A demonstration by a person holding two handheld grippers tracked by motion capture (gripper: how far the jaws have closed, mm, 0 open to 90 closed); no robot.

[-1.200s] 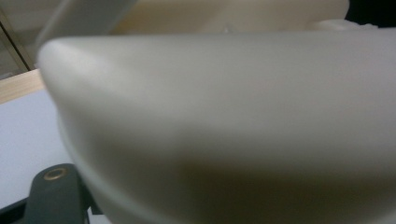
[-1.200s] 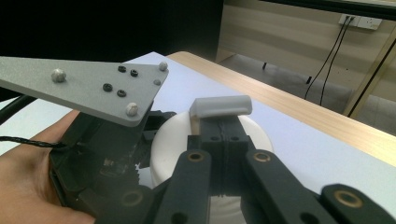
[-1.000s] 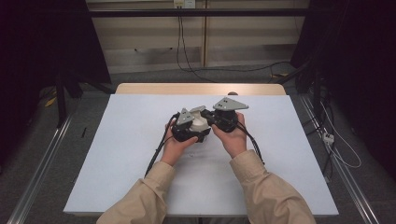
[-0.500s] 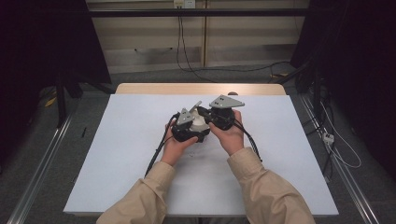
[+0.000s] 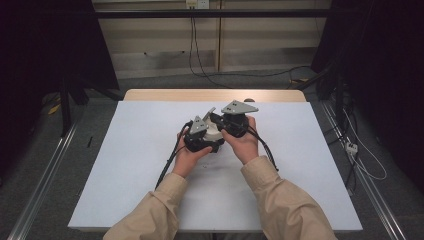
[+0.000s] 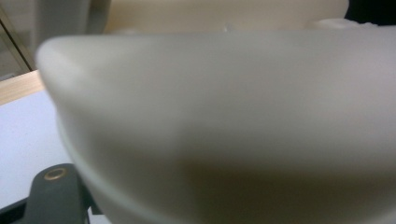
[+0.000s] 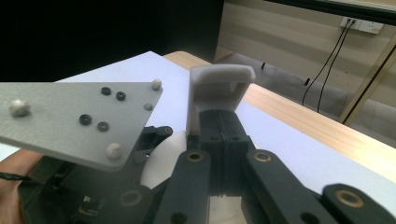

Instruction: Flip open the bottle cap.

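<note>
Near the middle of the white tabletop (image 5: 125, 165), a shade toward twelve o'clock, the person's two hands hold their tools close together, the left tongs (image 5: 212, 134) at about nine o'clock of the right tongs (image 5: 216, 118), the two bodies almost touching. Between and under them sits a pale, cream-coloured part (image 5: 214, 135), small in the high view; in the left gripper view the same pale part (image 6: 224, 116) lies so close to the lens that it is a blur and hides the jaws, so what it is cannot be told. The left tongs are drawn narrow, and whether they pinch that part cannot be told. In the right gripper view the right tongs (image 7: 219, 107) stand closed, jaw against jaw, with a white clip-shaped piece (image 7: 219, 86) capping their tips; the grey three-cornered plate (image 7: 79, 119) of the left tool crosses at nine o'clock and blocks the sight of what lies beneath it. Black cables (image 5: 167, 165) trail from both tools toward six o'clock past the beige sleeves (image 5: 150, 215). A wooden edge (image 5: 150, 95) shows at twelve o'clock of the tabletop, metal rails (image 5: 45, 170) run along the floor at both sides, and wall cables (image 5: 192, 45) hang at twelve o'clock.
</note>
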